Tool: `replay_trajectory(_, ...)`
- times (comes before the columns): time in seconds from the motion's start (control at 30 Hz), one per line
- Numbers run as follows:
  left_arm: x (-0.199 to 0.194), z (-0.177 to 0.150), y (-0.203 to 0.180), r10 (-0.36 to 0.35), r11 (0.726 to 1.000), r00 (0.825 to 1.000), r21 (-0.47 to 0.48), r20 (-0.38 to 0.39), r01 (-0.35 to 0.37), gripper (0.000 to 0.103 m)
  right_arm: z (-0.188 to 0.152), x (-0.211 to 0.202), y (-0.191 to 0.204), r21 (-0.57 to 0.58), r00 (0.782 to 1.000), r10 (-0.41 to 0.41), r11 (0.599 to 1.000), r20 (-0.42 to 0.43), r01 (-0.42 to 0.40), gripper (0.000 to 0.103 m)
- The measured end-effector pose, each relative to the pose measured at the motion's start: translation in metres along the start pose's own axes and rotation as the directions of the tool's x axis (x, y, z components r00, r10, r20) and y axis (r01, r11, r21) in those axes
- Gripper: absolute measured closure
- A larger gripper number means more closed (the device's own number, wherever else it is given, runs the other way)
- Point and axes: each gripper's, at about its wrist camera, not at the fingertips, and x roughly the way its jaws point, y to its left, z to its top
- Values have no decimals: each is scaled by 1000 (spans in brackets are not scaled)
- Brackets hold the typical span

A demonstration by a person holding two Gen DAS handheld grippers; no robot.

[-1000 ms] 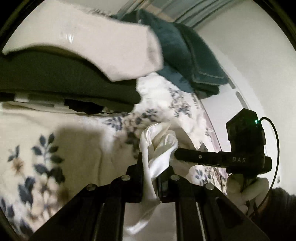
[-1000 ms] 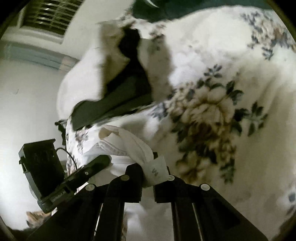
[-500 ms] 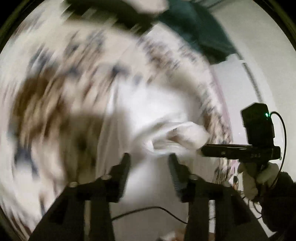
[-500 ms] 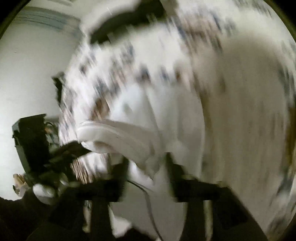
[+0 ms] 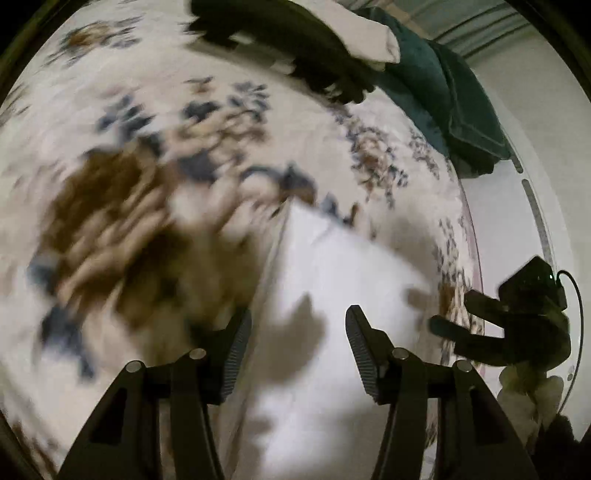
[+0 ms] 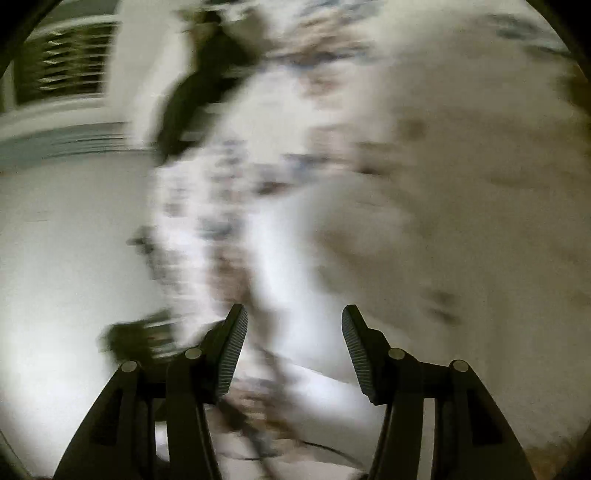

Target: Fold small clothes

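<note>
In the left wrist view the left gripper (image 5: 298, 325) stands at the bottom centre of the frame with its jaws apart and nothing pinched between them; they have just been opening. The white garment (image 5: 332, 280) lies spread on the floral blanket (image 5: 155, 155) directly beyond and below the jaws, filling the lower centre of the frame, its far edge running up toward the middle. The shadows of the fingers fall on the cloth. At the right edge of that frame the right gripper (image 5: 448, 314) shows as a dark shape over the garment's right side, its jaws also parted, gripped from below by a pale gloved hand (image 5: 532, 391).

At the top of the frame a dark folded piece (image 5: 295, 40) with a white folded piece (image 5: 365, 29) on it sits on the blanket, and a teal cloth (image 5: 454, 92) lies in the upper right.

The right wrist view is heavily blurred. The right gripper's jaws (image 6: 293, 325) stand apart at bottom centre with nothing between them, having just been opening, and a white band of the garment (image 6: 280, 258) runs up the middle of the frame beyond them.
</note>
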Motion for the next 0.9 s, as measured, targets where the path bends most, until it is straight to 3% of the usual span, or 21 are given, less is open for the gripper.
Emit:
replay_trajectory(0.03,14,9,-4,-2,1000,1000,9,-5,2,53,8,9,4,-4,999,42,999,-16,-42,47)
replay_trajectory(0.1,46,21,-6,15,999,999,40,-34,-14,53,26,22,1,-9,997,-65,998,30,66,47)
replay_trajectory(0.17,77,25,-2,93,993,992,77,-89,-86,53,43,36,-14,-1,962,-271,962,39,271,49)
replay_trajectory(0.2,87,24,1,106,991,988,88,-112,-97,53,47,42,-23,-13,917,-396,918,43,397,50)
replay_trajectory(0.27,96,19,8,122,990,983,91,-138,-111,53,47,48,-31,-40,889,-457,888,25,458,49)
replay_trajectory(0.4,50,4,20,17,1000,993,2,-113,-17,53,33,27,-23,-57,919,-395,917,-3,394,48)
replay_trajectory(0.47,18,-17,29,-13,999,994,-33,-110,10,43,14,7,-25,-53,938,-344,938,-33,342,47)
replay_trajectory(0.5,4,-32,34,6,999,992,-43,-125,-12,30,-3,-2,-26,-49,942,-330,943,-61,328,46)
replay_trajectory(0.53,-6,-49,40,31,998,990,-50,-140,-38,28,-23,-11,-34,-44,942,-323,946,-91,320,44)
replay_trajectory(0.6,-20,-89,55,61,994,977,-77,-203,-78,28,-64,-20,-49,-23,932,-328,944,-153,328,44)
replay_trajectory(0.73,-23,-172,85,56,979,938,-166,-342,-119,28,-143,-20,-106,84,908,-313,934,-279,348,44)
replay_trajectory(0.8,-19,-201,89,40,975,925,-188,-378,-119,28,-175,-17,-129,148,907,-283,928,-311,341,44)
replay_trajectory(0.9,-6,-219,84,42,976,917,-182,-396,-123,28,-199,-9,-145,201,921,-224,933,-319,297,44)
